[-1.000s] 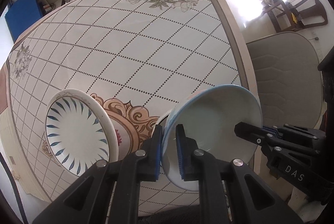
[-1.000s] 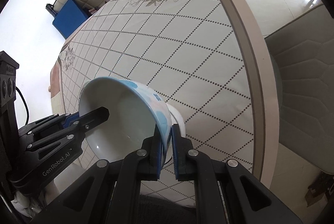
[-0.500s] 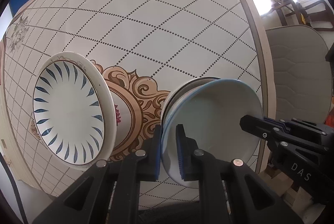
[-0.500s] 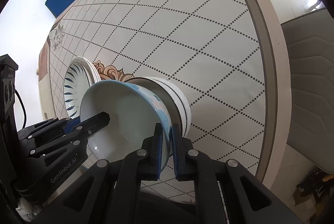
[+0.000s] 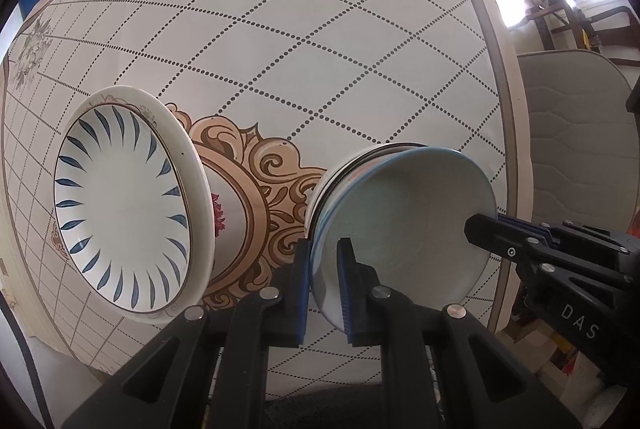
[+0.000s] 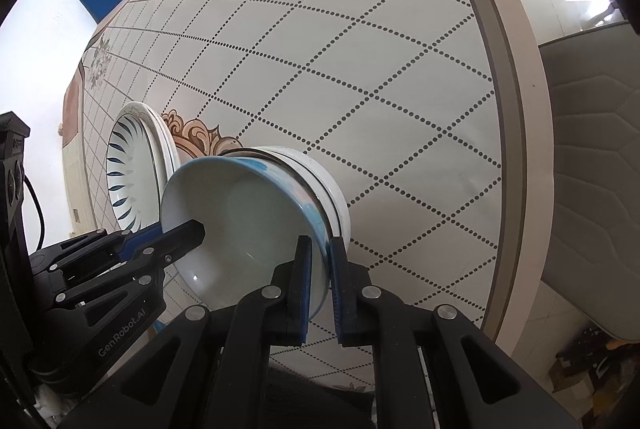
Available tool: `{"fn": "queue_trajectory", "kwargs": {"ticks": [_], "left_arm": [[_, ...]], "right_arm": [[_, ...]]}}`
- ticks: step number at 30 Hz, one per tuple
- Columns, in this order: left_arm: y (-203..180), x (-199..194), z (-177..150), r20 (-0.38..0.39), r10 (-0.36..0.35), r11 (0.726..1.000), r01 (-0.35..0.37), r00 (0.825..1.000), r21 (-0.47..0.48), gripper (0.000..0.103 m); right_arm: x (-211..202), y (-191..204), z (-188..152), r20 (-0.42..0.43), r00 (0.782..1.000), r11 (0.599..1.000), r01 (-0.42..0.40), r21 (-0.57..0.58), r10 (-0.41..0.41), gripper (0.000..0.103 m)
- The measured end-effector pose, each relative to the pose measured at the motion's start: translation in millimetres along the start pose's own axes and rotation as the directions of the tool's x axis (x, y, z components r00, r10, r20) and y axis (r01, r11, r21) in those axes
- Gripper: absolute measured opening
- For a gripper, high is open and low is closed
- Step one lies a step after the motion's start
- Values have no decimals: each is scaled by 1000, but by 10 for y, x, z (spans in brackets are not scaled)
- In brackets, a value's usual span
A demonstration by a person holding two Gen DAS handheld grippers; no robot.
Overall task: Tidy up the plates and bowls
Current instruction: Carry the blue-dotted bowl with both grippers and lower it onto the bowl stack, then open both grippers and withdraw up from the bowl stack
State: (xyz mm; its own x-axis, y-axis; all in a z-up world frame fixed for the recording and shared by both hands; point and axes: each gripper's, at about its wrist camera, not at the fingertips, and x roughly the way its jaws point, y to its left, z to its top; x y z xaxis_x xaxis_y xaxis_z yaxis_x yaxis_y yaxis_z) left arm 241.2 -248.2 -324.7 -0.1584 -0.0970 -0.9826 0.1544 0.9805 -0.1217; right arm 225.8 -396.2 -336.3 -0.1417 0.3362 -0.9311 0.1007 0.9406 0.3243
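Bowl (image 5: pixel 404 217) with a blue rim is pinched on opposite sides by both grippers. The left gripper (image 5: pixel 323 281) has its jaws drawn narrow on the near rim, one blue pad outside the wall and one inside, both pressing on it. In the right wrist view the right gripper (image 6: pixel 319 285) is likewise nearly closed on the rim, with one pad inside the bowl and one against its blue outer wall. Each camera sees the other gripper reaching in from the side: the right one comes from the right edge of the left view, the left one from the lower left of the right view, its upper finger (image 6: pixel 180 235) lying over the rim into the pale inside.

The bowl sits nested in a stack (image 6: pixel 330 193) of white bowls with dark rim lines, which stands on the table (image 5: pixel 320 41). The held bowl is slightly tilted in the stack; whether it has fully settled cannot be told.

Just left of the stack stand the plates (image 5: pixel 120 209), white with blue leaf strokes round the rim, at least two piled, near the stack but apart from it. Between them the cloth shows a tan scrolled medallion (image 5: pixel 256 189). A grey chair (image 5: pixel 576 133) stands beyond the table's edge on the right.
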Motion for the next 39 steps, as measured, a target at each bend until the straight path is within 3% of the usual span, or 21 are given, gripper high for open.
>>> {"fn": "queue_trajectory", "kwargs": {"ticks": [7,14,16,18,20,21,23,24,25,29,35,39], "left_arm": [[18,-191,-93,66,60,998,-59,996,-12,12],[-40,-565,-348,193,99,995,-96,976,-27,18],[-71,-676,-421,226,112,994,-106,968,-40,25],[-83,-786,-526,263,119,992,-106,957,-65,33],[-95,-899,-602,293,121,991,-98,949,-91,39],[-91,-957,-642,308,122,990,-95,944,-101,40],[-102,-1079,-713,339,129,989,-98,932,-107,57],[-102,-1149,-750,357,135,989,-102,925,-110,70],[-109,-1229,-792,377,143,988,-109,915,-110,76],[-160,-1545,-942,439,129,991,-100,889,-89,79],[-258,-1957,-1195,506,99,995,-81,857,-58,80],[-281,-2097,-1332,512,88,996,-70,854,-55,80]], "right_arm": [[-22,-14,-32,5,1000,1000,-10,3,10,12],[-257,128,-307,92,993,994,85,-68,-79,12],[-374,167,-417,124,988,991,107,-77,-97,18],[-508,209,-530,164,981,989,122,-85,-107,35],[-658,240,-642,208,972,987,134,-90,-114,67],[-742,254,-697,229,966,986,141,-90,-117,72],[-919,285,-801,273,952,981,170,-90,-140,73],[-1022,305,-855,296,943,978,188,-90,-154,78],[-1118,322,-909,320,933,975,203,-88,-165,82],[-1484,390,-1128,401,895,967,243,-76,-194,96],[-1933,461,-1448,480,855,966,251,-55,-195,96],[-2156,514,-1654,516,833,965,258,-43,-200,96]]}}
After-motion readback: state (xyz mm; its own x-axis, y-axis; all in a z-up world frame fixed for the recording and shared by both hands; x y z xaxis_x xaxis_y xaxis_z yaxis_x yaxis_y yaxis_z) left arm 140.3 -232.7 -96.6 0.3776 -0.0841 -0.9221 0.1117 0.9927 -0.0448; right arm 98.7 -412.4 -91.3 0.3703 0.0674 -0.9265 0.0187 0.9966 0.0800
